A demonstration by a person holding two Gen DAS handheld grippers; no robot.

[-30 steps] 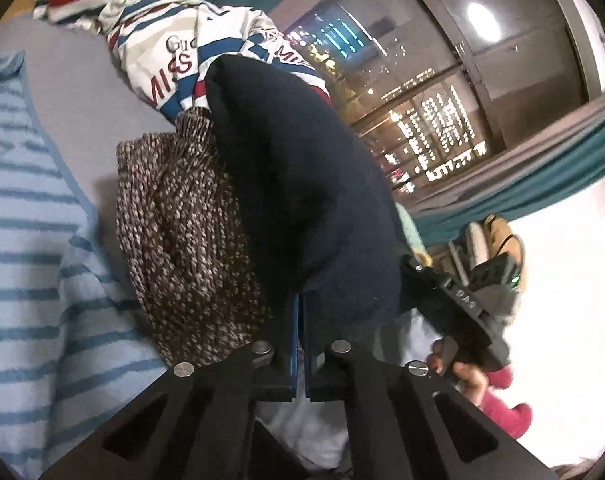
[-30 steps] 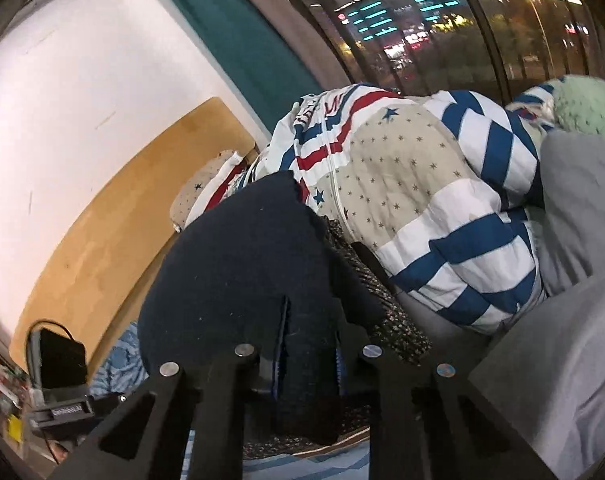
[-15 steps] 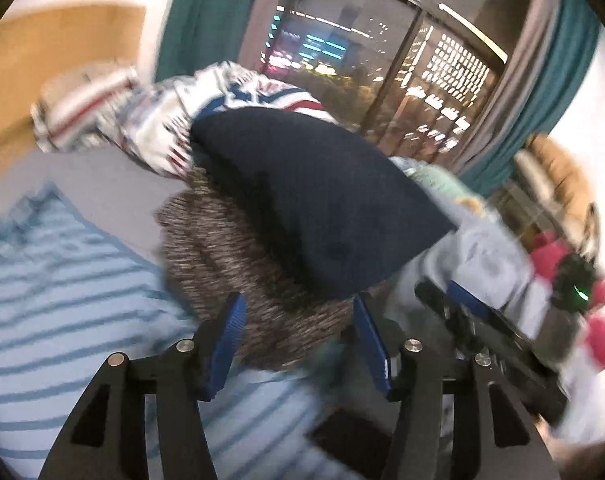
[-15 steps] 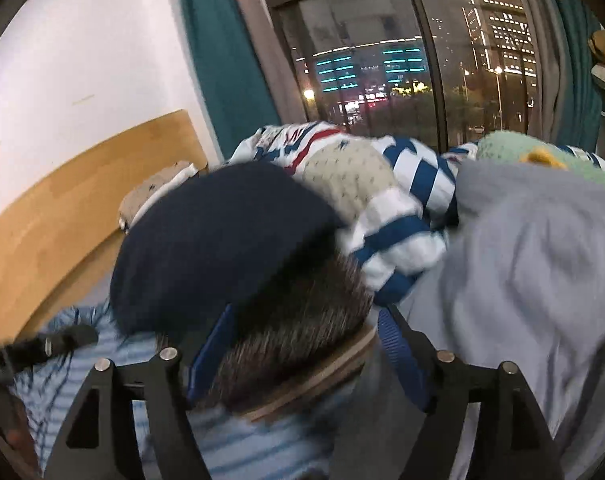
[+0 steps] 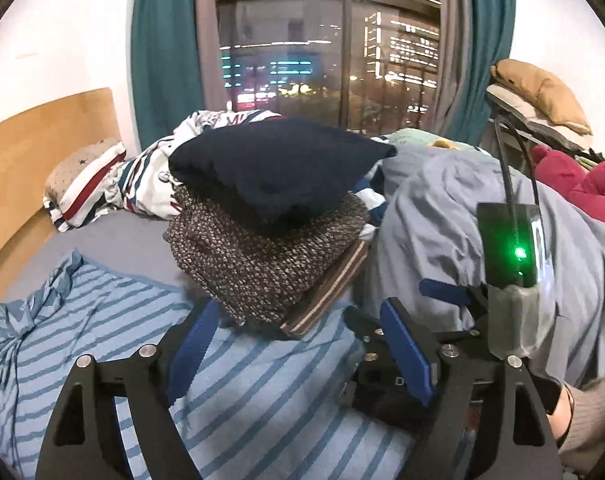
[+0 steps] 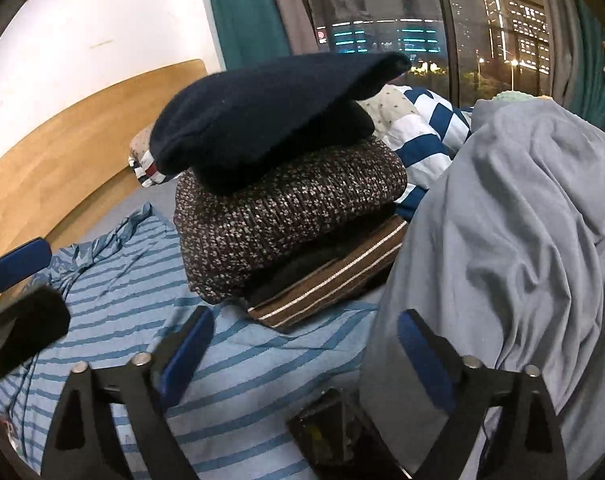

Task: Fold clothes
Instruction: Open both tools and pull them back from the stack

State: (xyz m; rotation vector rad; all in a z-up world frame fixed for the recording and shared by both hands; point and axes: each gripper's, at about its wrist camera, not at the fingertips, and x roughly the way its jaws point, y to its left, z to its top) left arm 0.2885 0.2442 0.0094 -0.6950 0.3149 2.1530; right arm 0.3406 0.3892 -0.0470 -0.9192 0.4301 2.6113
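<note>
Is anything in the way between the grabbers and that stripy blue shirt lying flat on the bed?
No, nothing visible blocks it. The striped blue shirt lies right under the open left gripper and open right gripper, whose jaws have just opened and hold nothing. The folded pile sits on the shirt's far edge, beyond the fingertips.

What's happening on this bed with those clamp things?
A person is folding clothes with a handheld gripper in each hand. A folded navy sweater now tops a stack on a speckled knit. The left gripper and right gripper have just been opening, nothing between them, above a blue striped shirt.
</note>
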